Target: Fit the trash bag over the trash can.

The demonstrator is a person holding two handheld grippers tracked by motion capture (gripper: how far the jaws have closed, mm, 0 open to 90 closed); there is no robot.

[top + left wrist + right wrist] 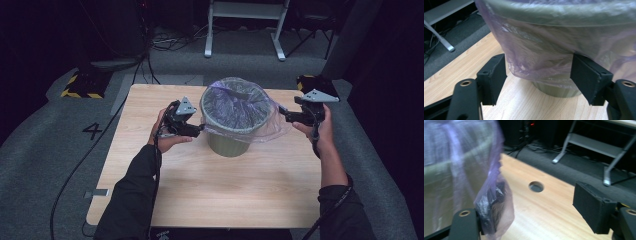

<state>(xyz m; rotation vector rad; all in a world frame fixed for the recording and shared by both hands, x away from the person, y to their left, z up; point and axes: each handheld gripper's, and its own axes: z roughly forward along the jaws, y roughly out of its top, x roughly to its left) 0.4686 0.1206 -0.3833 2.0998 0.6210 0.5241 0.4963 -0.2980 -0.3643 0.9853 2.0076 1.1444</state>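
Observation:
An olive-green bin (pixel 227 142) stands at the middle of the table's far half, lined with a translucent purple bag (pixel 235 102) folded over its rim. My left gripper (pixel 199 128) is at the bin's left side. In the left gripper view it (pixel 539 72) is open, and the bag's hanging hem (pixel 536 62) sags between the jaws above the bin's base (pixel 556 90). My right gripper (pixel 281 111) is at the bag's right overhang. Its jaws (pixel 540 200) stand wide open, and bag film (pixel 496 195) drapes over the left one.
The wooden table (pixel 215 190) has a round cable hole (pixel 536 186) near its far right edge. A white metal frame (pixel 245 20) stands on the grey floor behind. Yellow-black striped blocks (pixel 80 85) sit at the table's far corners, and cables run down the left.

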